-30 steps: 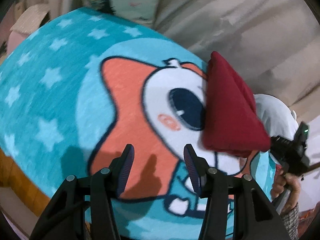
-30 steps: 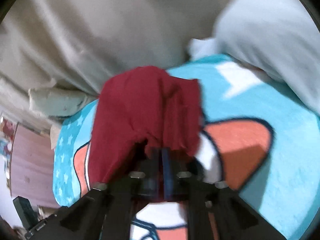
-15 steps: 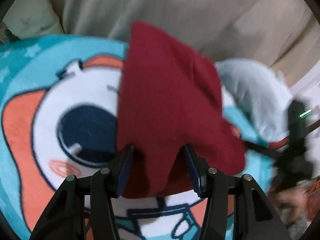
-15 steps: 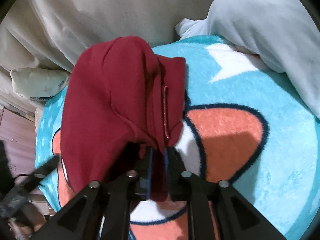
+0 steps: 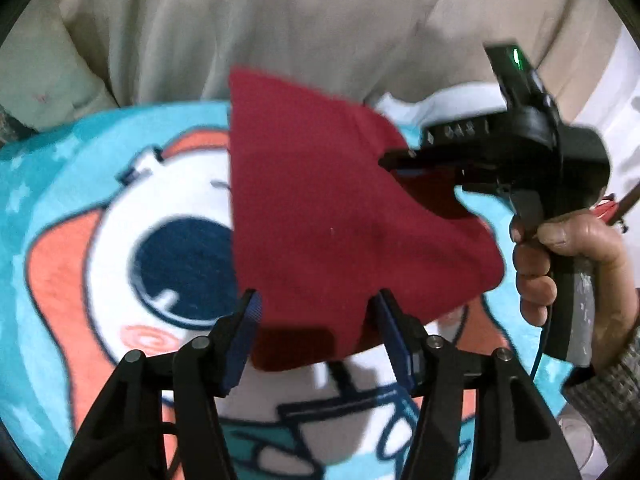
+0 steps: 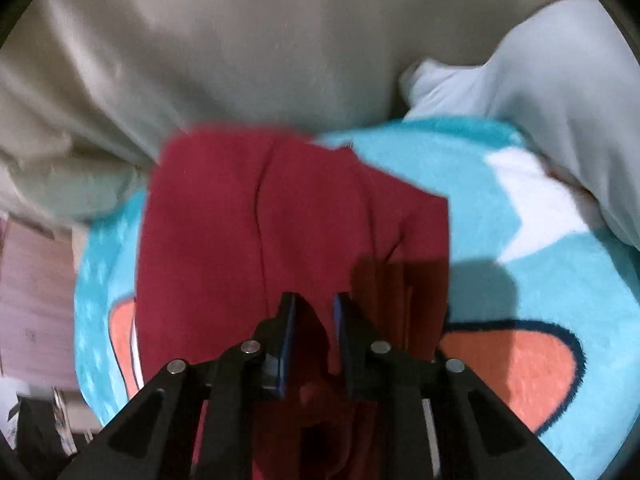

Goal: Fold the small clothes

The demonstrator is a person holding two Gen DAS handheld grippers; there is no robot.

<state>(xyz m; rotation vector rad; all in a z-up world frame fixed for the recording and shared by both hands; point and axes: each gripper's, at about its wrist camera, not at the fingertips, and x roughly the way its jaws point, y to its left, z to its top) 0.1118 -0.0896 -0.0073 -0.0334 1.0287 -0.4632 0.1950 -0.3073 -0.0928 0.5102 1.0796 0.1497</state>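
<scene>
Nearest me, the left gripper [image 5: 314, 312] hangs just above the bed with its jaws spread wide, the blue pads bracketing the near hem of the red garment [image 5: 320, 216] without closing on it. I would say it is lined up that way to take the near edge, so that the cloth is held at two places for a fold.

The garment itself is a small dark red piece, partly lifted off the cartoon blanket [image 5: 80, 208] and draped forward in a rough triangle, its near end lying on the white of the printed face. Over to the right, the right gripper [image 5: 394, 162] comes in sideways, gripped by the person's right hand [image 5: 560, 264]. In its own wrist view the right gripper [image 6: 314, 312] has the jaws drawn close with a narrow gap, and red cloth [image 6: 260, 232] bunched between and over them; it looks to be pinching a fold of fabric, which would explain why that side is raised.

Farther back, a pale blue garment [image 6: 540, 92] lies heaped at the blanket's [image 6: 460, 172] far right edge, well apart from the fold. Beyond it all is a beige sheet [image 5: 320, 20], rumpled.
</scene>
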